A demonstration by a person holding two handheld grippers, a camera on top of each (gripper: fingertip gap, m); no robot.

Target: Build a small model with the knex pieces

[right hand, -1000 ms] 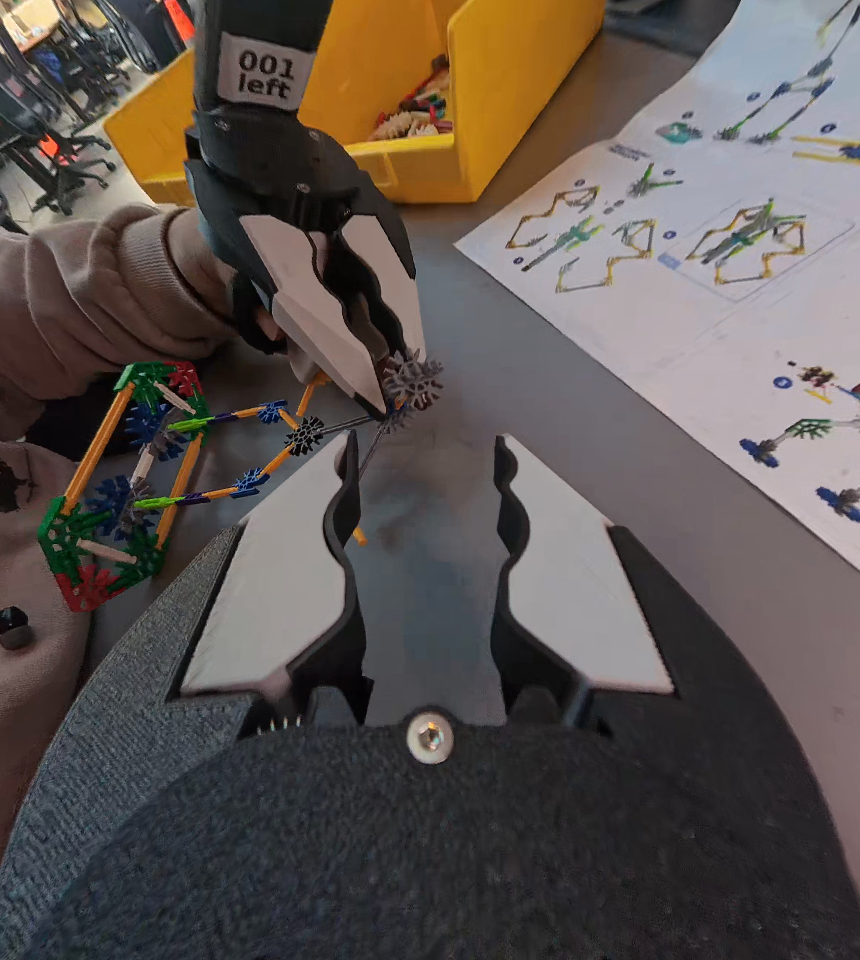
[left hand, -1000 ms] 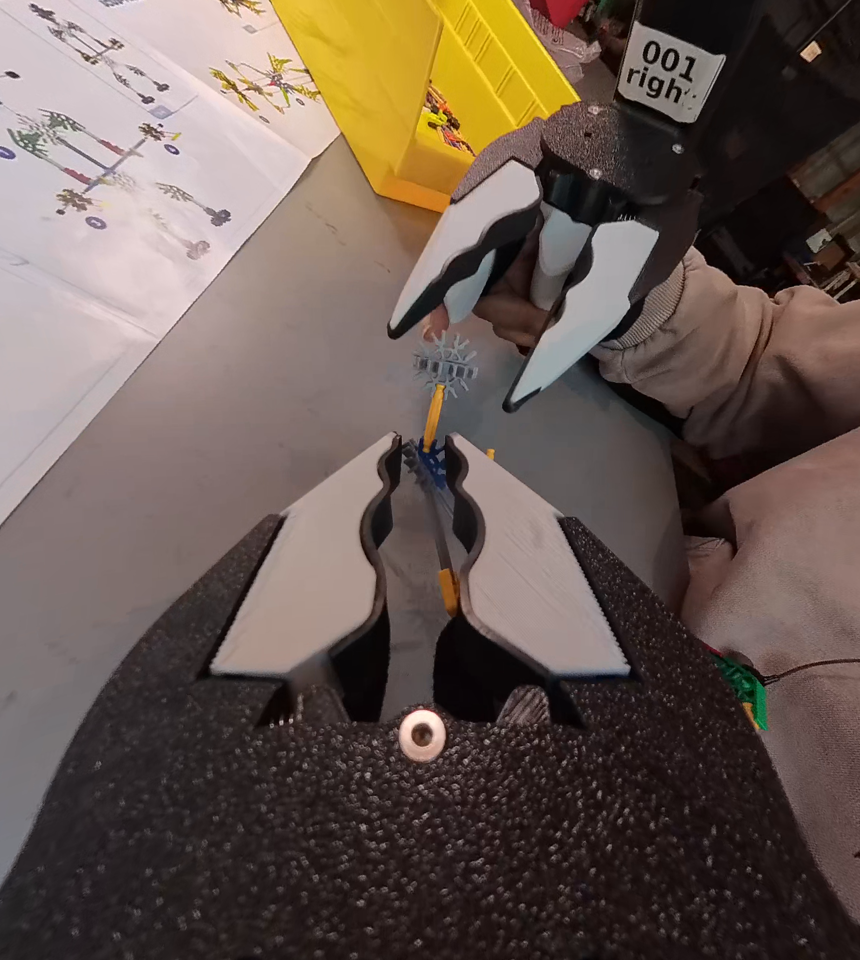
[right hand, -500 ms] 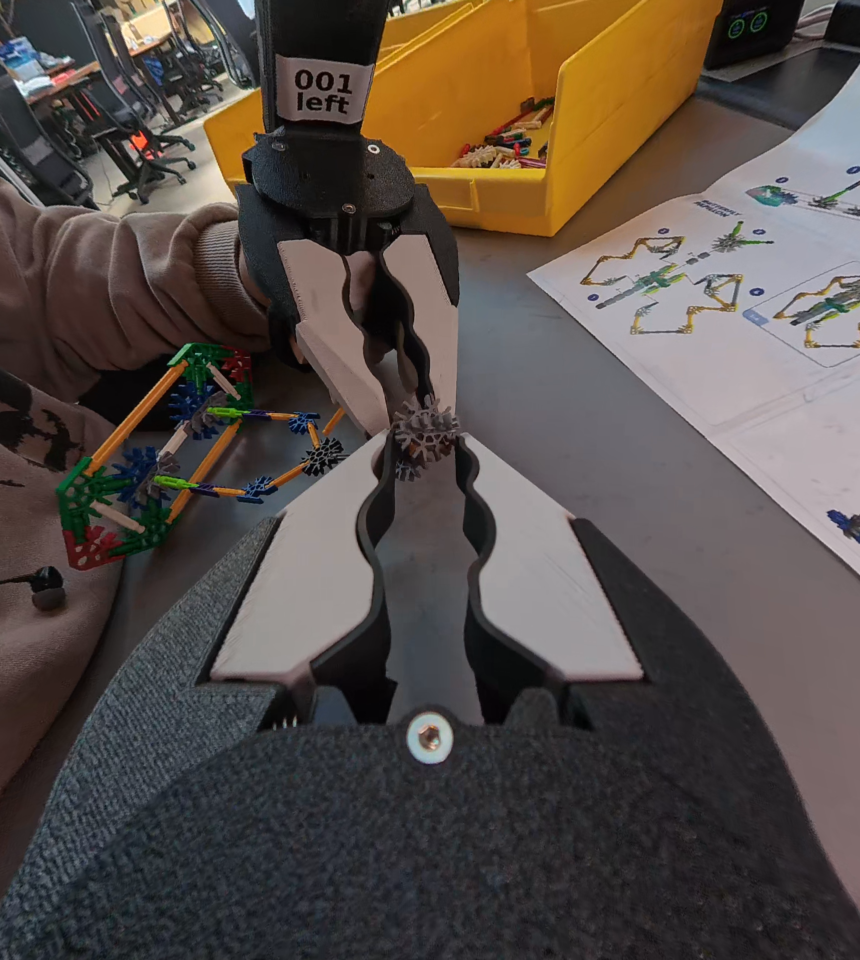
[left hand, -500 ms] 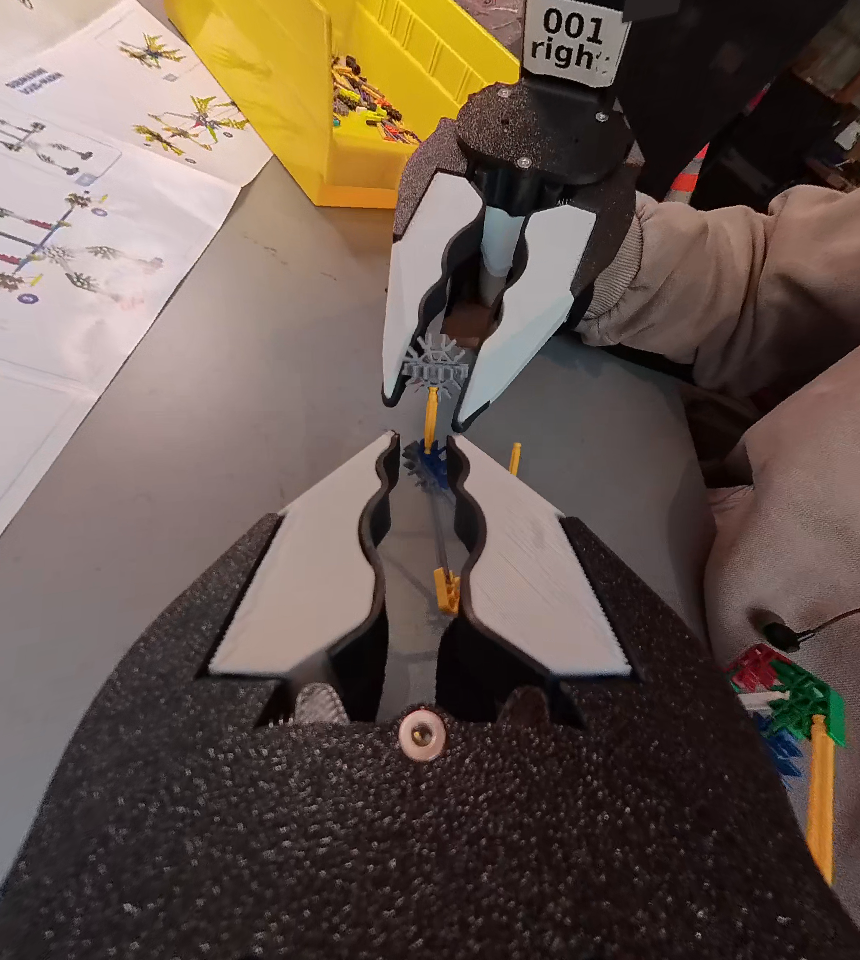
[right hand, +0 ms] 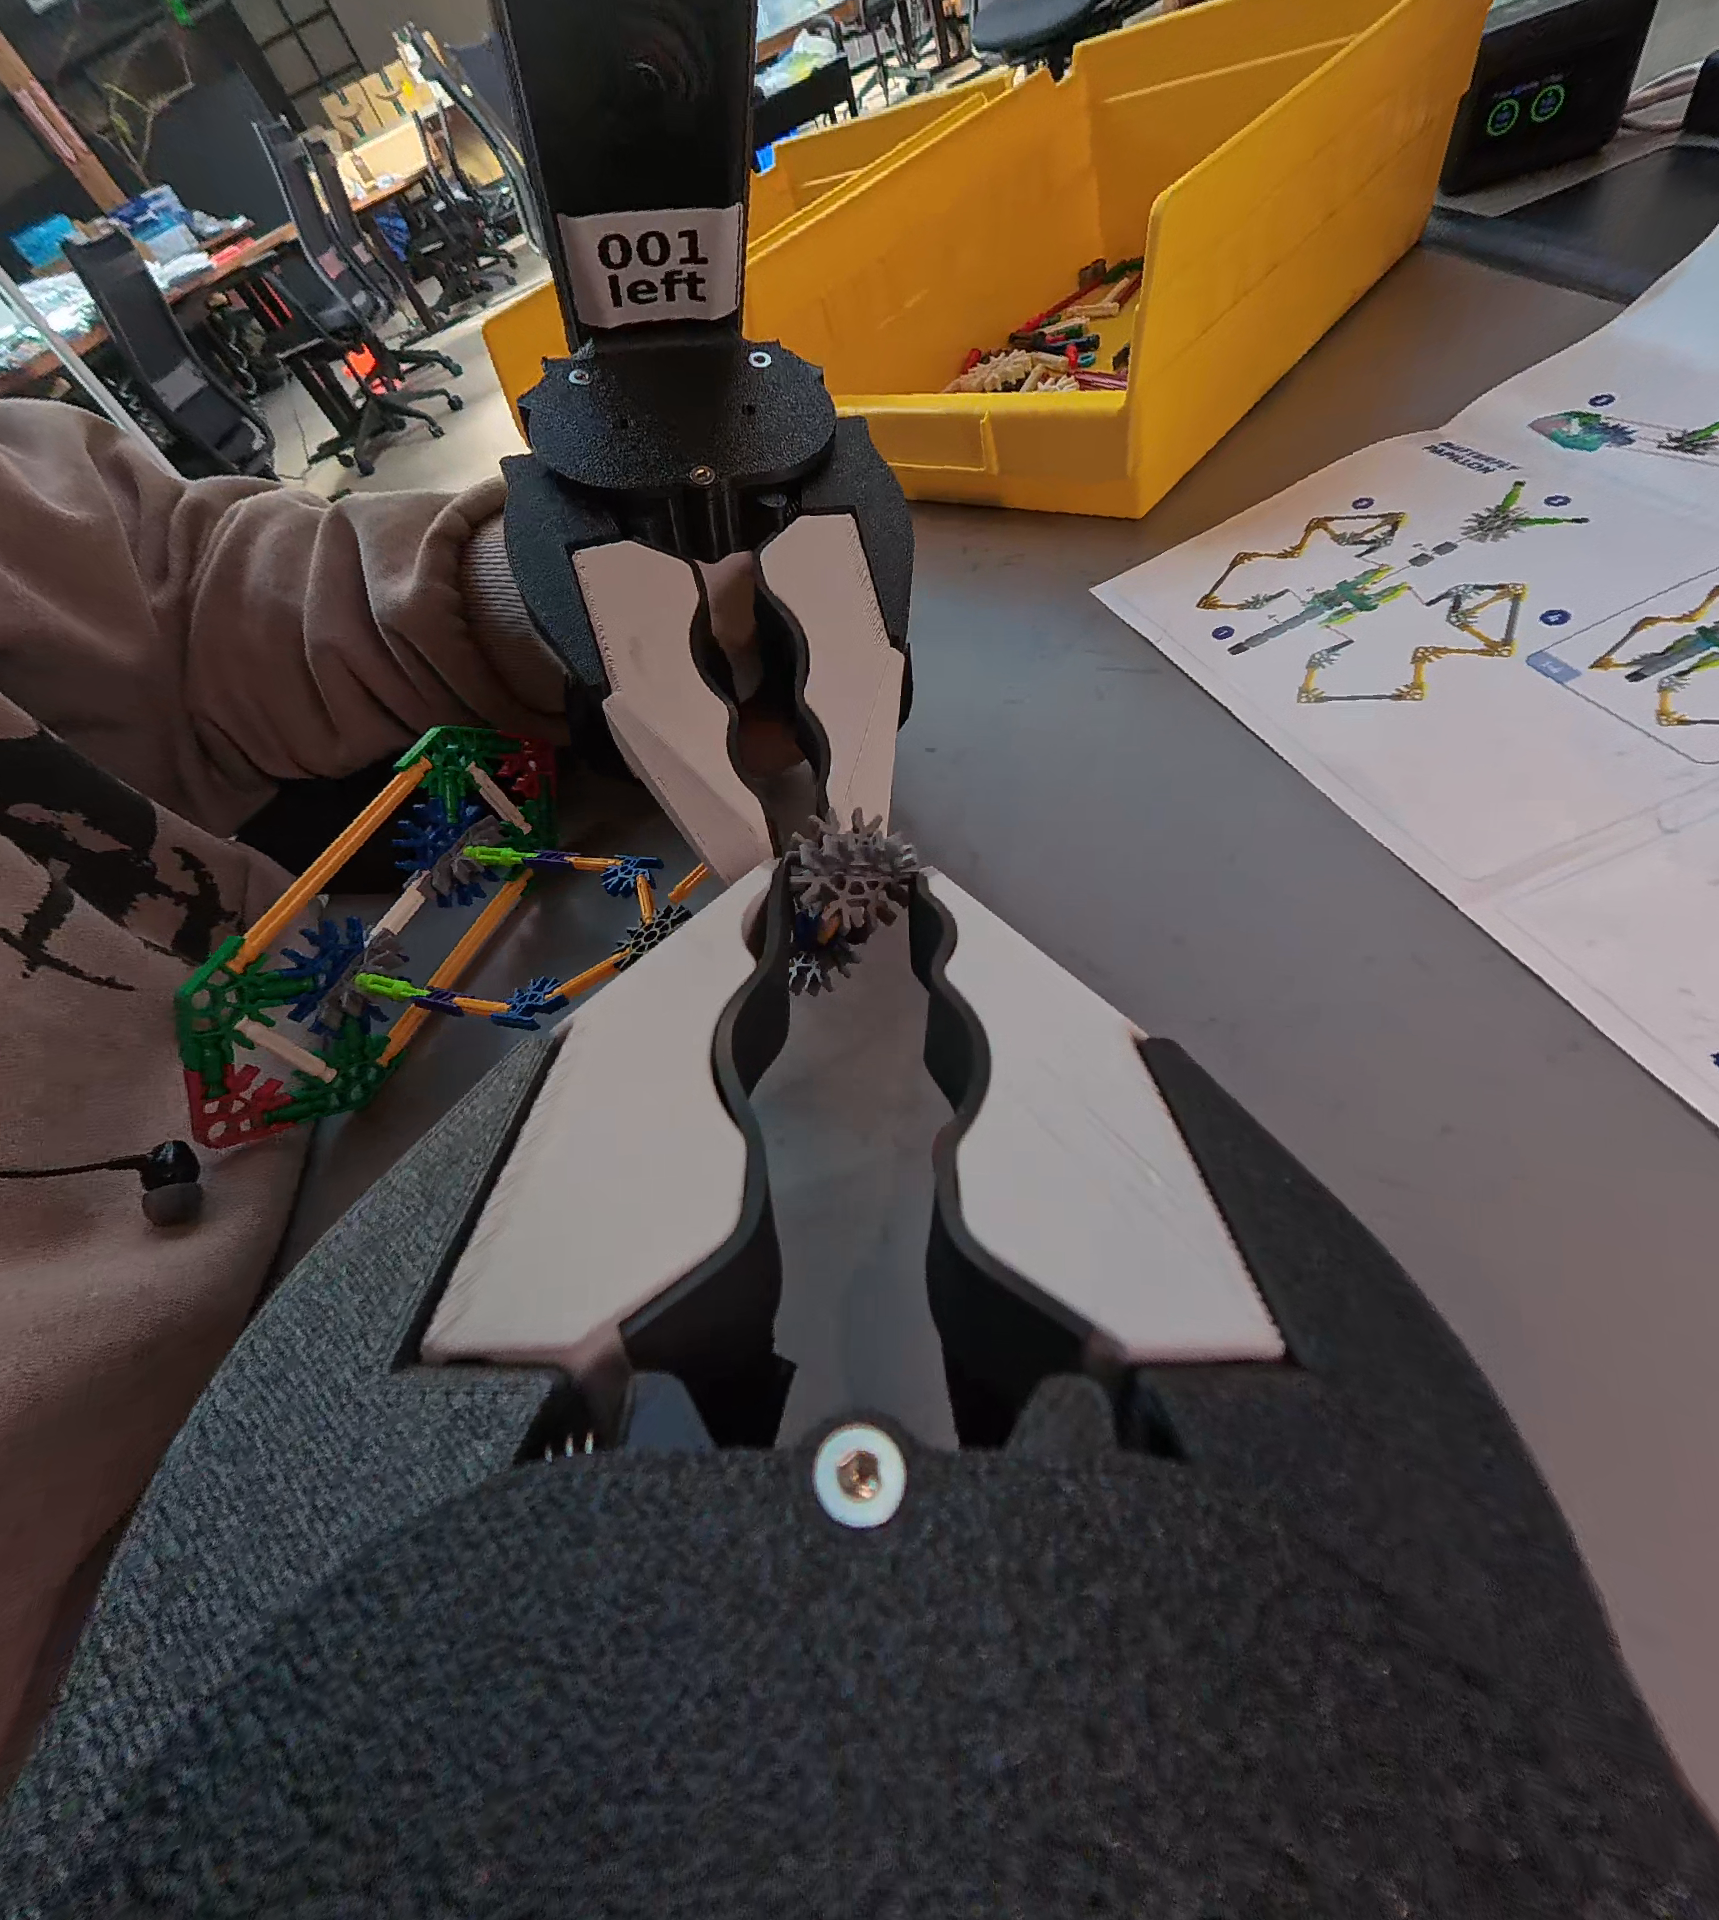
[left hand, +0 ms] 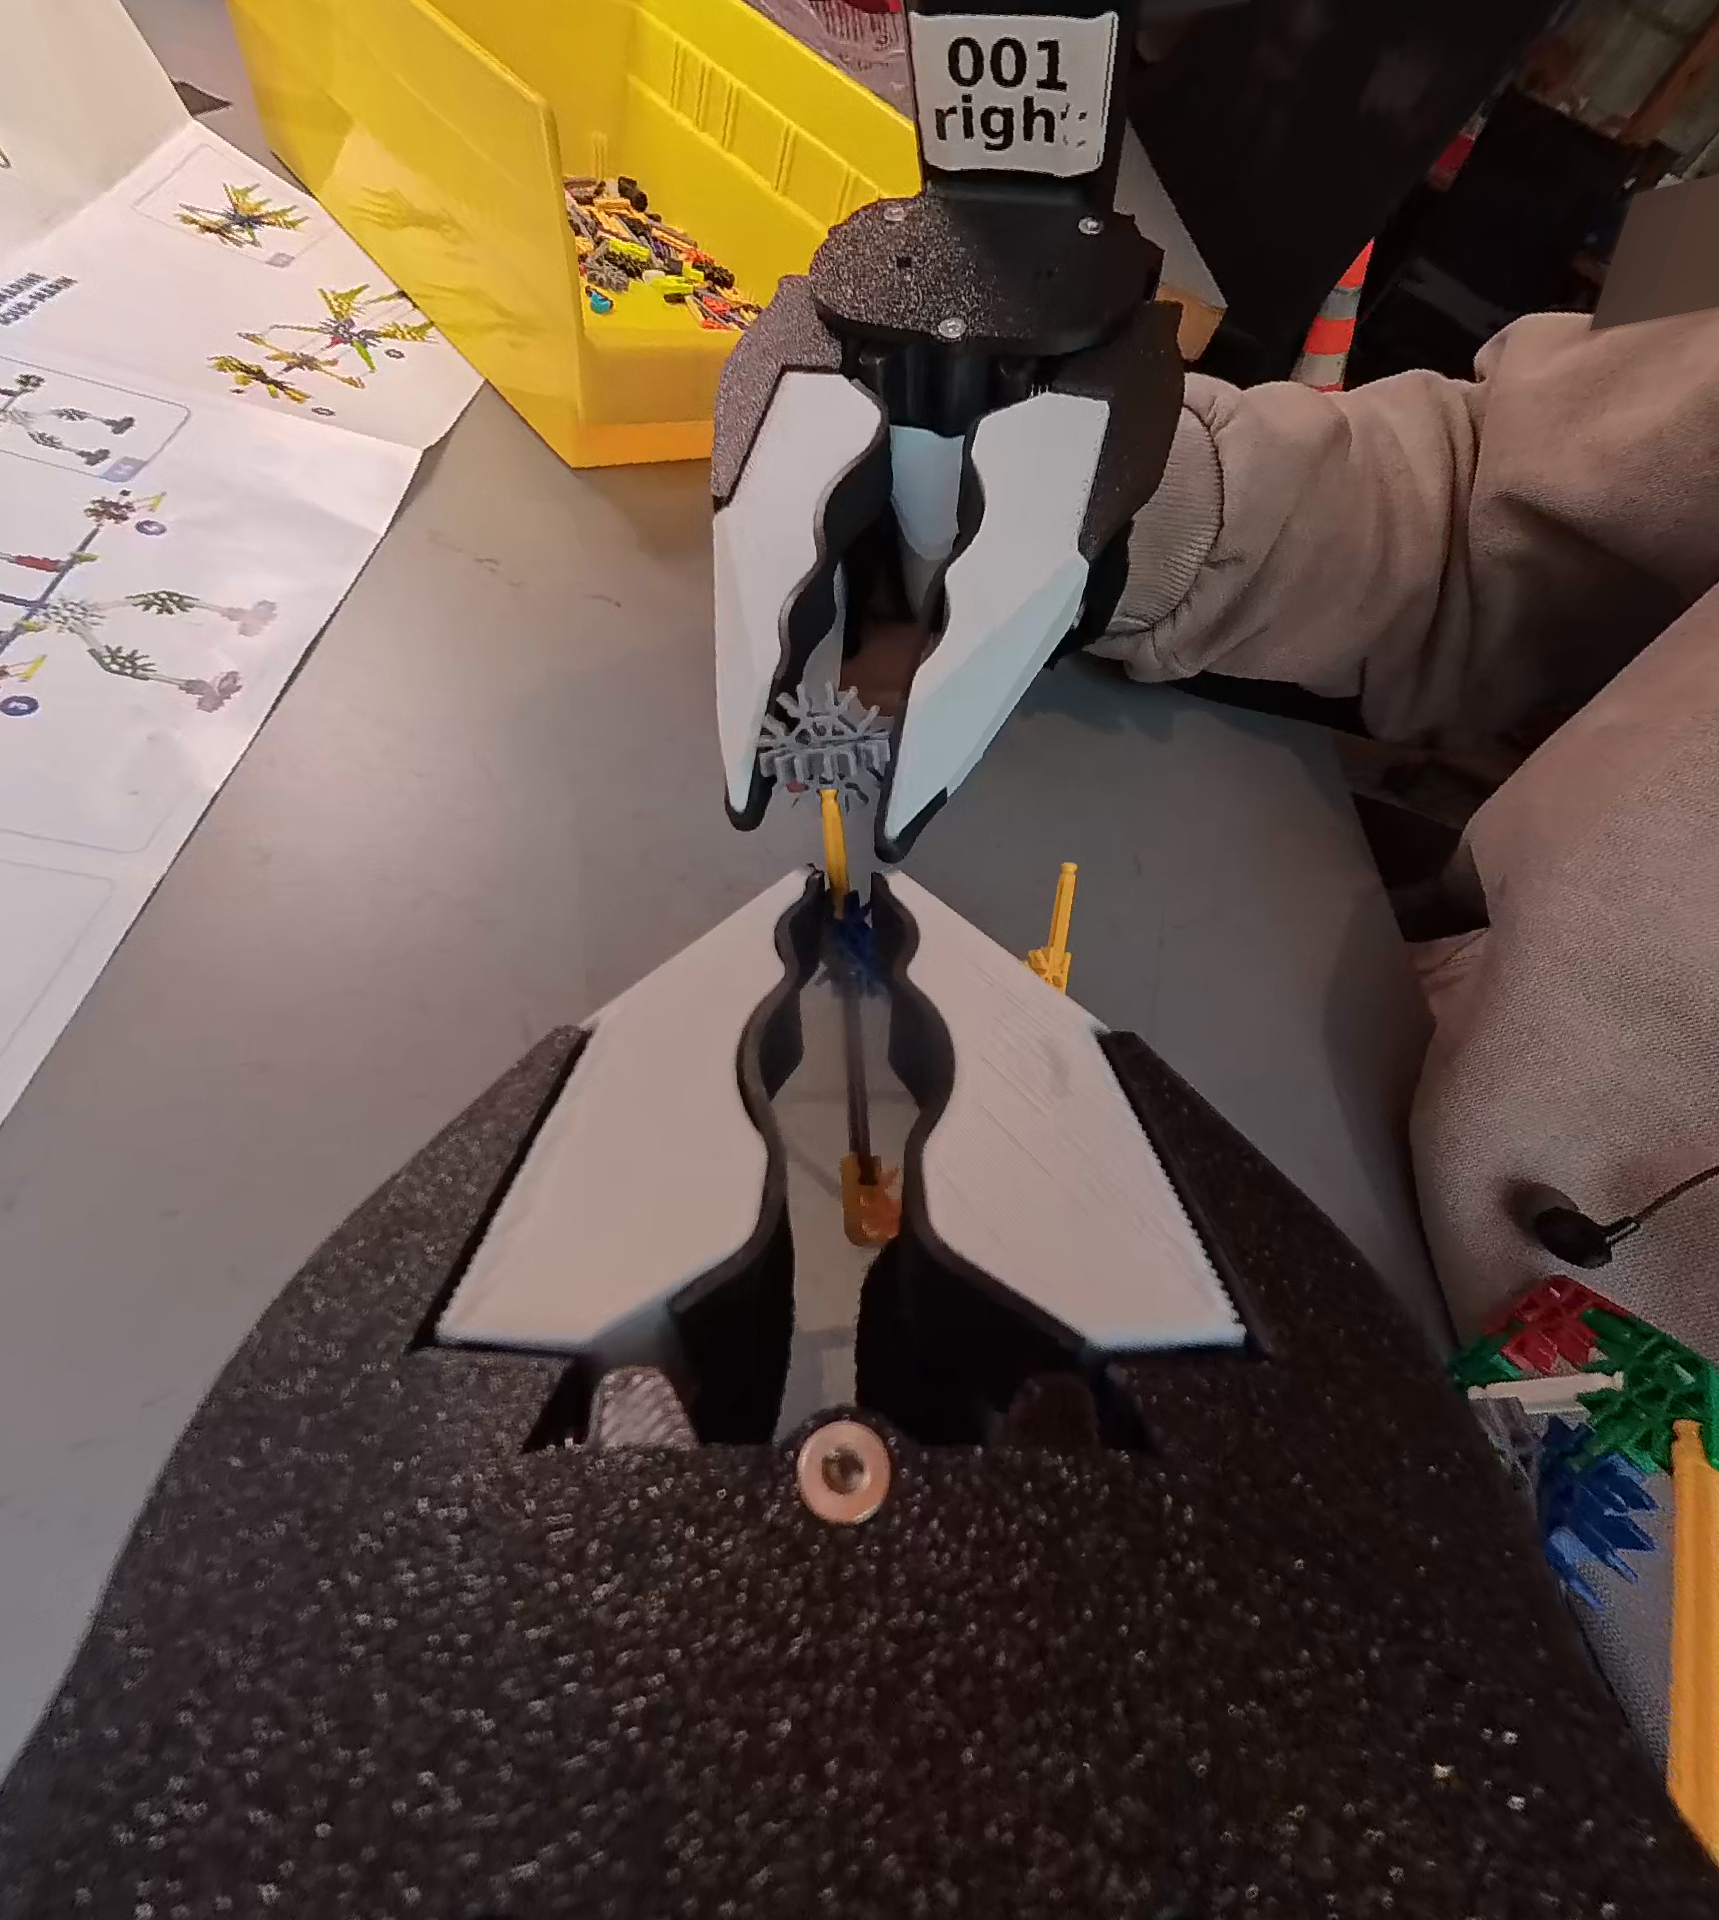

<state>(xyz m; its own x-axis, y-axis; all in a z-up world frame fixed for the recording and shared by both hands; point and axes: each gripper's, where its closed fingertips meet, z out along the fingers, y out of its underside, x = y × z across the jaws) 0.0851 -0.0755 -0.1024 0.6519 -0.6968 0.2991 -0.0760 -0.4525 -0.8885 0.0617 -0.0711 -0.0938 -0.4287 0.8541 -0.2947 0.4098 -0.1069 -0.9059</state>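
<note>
My left gripper (left hand: 844,883) is shut on a blue connector (left hand: 850,940) of a colourful rod-and-connector model (right hand: 367,935). A dark rod runs back between its fingers to an orange piece (left hand: 870,1210). A short yellow rod (left hand: 834,842) rises from the blue connector to a grey snowflake connector (left hand: 819,743). My right gripper (right hand: 847,878) faces the left gripper (right hand: 808,842) tip to tip and is shut on the grey connector (right hand: 850,868). The right gripper also shows in the left wrist view (left hand: 819,831). The rest of the model (left hand: 1613,1423) rests against a person's lap.
A yellow bin (right hand: 1198,343) with several loose parts stands at the back; it also shows in the left wrist view (left hand: 481,239). Printed instruction sheets (right hand: 1561,727) (left hand: 107,623) lie on the grey table (right hand: 1198,935). Another yellow rod (left hand: 1057,925) sticks up beside my left fingers. Left and right tips are no more than a few centimetres apart.
My right gripper has moved in from open and apart, come around the grey connector and closed on it. My left gripper has kept its hold on the blue connector.
</note>
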